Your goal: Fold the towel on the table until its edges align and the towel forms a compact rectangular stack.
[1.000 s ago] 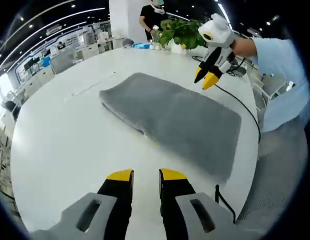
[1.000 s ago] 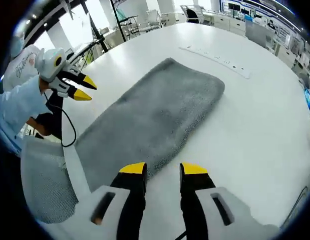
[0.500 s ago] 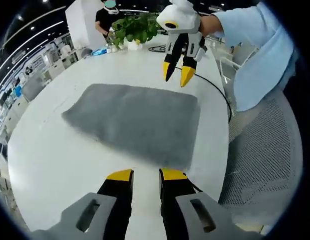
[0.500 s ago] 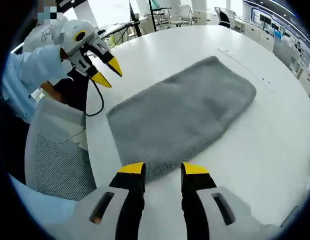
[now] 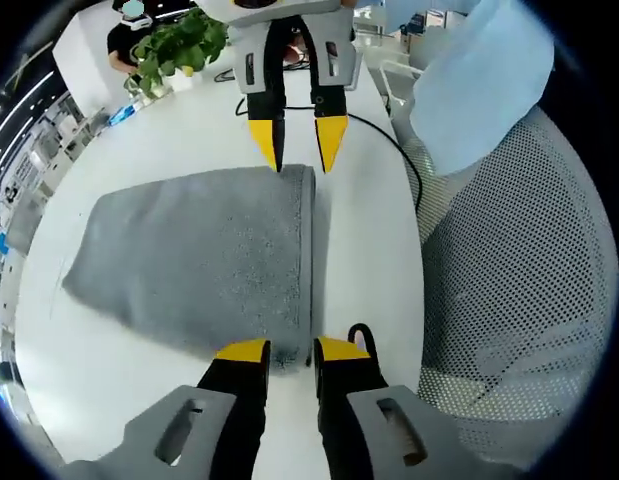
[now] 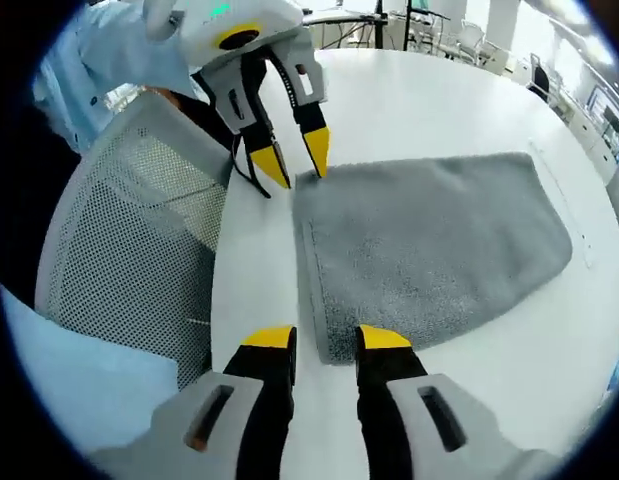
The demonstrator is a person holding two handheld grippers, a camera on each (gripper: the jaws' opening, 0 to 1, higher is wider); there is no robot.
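A grey towel (image 5: 199,260) lies flat on the white worktop (image 5: 364,240), its hemmed short edge along the side nearest a mesh chair (image 5: 509,300); a black cable (image 5: 384,140) runs over the worktop by that edge, and a plant (image 5: 174,45) stands at the far side with a person behind it. The left gripper (image 5: 290,350) hovers at one corner of that short edge, jaws slightly apart and holding nothing; the right gripper (image 6: 324,340) sits at the other corner, jaws likewise apart and empty, though whether either tip touches the cloth I cannot tell.
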